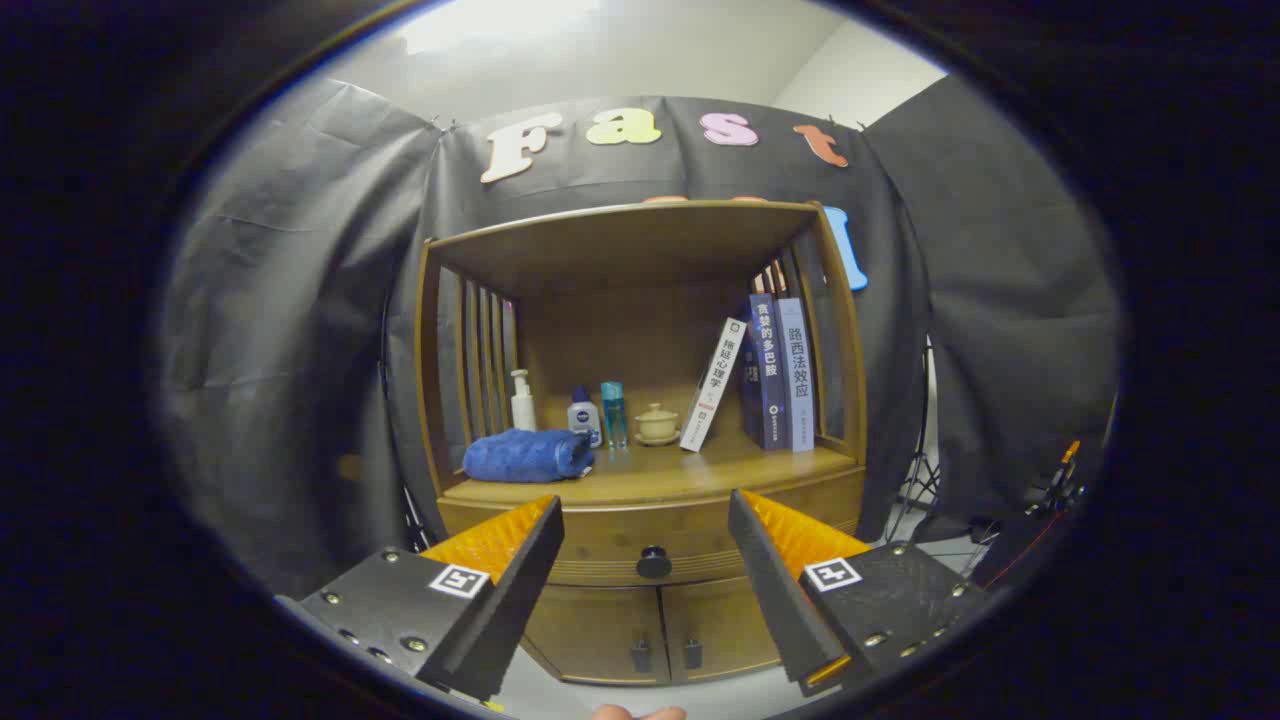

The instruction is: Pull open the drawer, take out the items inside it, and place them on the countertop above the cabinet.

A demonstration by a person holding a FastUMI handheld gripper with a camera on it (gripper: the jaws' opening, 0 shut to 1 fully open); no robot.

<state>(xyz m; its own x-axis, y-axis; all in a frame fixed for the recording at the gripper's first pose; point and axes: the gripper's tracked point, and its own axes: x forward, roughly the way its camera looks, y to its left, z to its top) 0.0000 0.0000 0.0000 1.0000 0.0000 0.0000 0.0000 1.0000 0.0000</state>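
Your gripper [646,535] hangs in front of the wooden cabinet [640,420], its jaws spread wide with nothing between them but open air. At the far left of the desk [690,472] that tops the cabinet, a rolled blue towel [527,455] lies near the front edge. Just behind it stands a white pump bottle [522,401], and to its right a small white bottle with a dark cap [584,415], then a slim clear blue bottle [613,412]. Right of those sits a pale lidded cup on a saucer [657,424]. Next comes a white book [713,385] leaning rightward against two upright books, a dark blue one [764,372] and a lighter blue one [796,374], which stand against the cabinet's right slatted side.

Below the desk, the drawer [655,545] is shut; its dark round knob [654,562] sits beyond the fingers, centred in the gap between them and not touched. Under the drawer, two cabinet doors [655,630] are closed, each with a small dark handle. At the very near edge, below the fingers, a bit of your hand [638,713] shows.
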